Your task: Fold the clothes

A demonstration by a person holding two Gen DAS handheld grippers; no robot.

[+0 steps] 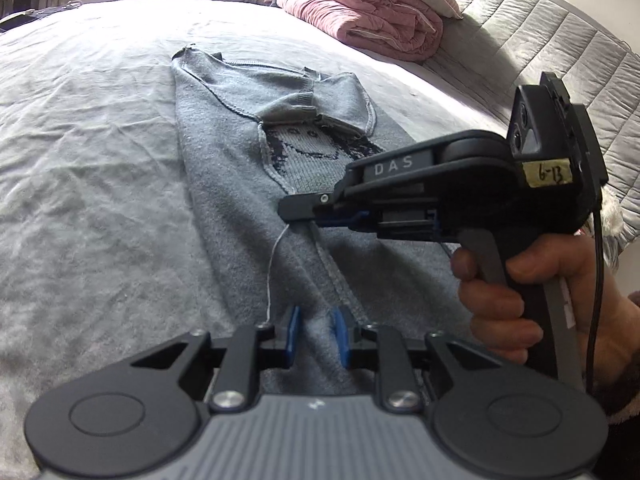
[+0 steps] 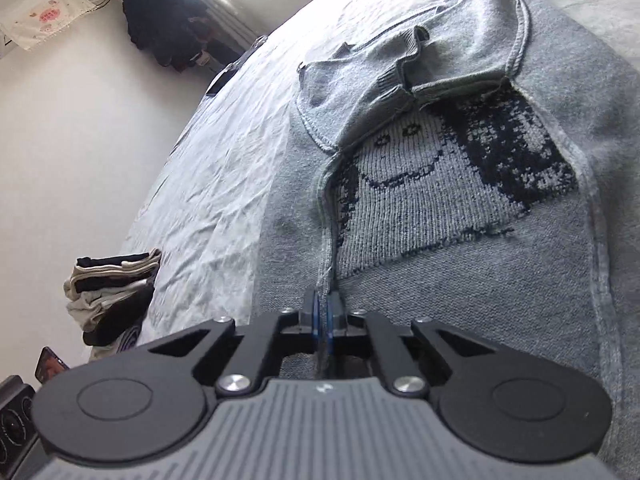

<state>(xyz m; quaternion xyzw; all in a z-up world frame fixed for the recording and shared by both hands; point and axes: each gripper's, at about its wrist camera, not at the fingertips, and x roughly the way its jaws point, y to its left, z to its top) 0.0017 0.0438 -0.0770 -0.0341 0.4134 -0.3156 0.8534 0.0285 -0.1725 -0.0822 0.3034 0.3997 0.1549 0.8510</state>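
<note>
A grey knit sweater [image 1: 240,184] with a dark face pattern [image 2: 420,184] lies lengthwise on the bed, its sleeves folded in over the chest. At the bottom of the left wrist view, my left gripper [image 1: 317,330] is shut on a raised ridge of the sweater's near end, with cloth bunched between the blue pads [image 1: 294,330]. Further up the garment, my right gripper [image 1: 298,210], held by a hand [image 1: 500,312], is shut on the folded seam edge. In the right wrist view its tips [image 2: 323,312] pinch that seam [image 2: 326,240]. A loose thread [image 1: 274,272] hangs below it.
The pale grey bedsheet [image 1: 80,160] spreads wide to the left of the sweater. A folded pink quilt [image 1: 360,12] and a grey quilted cover [image 1: 540,48] lie at the far right. A stack of folded clothes [image 2: 112,292] and a phone [image 2: 50,362] sit at the bed's edge.
</note>
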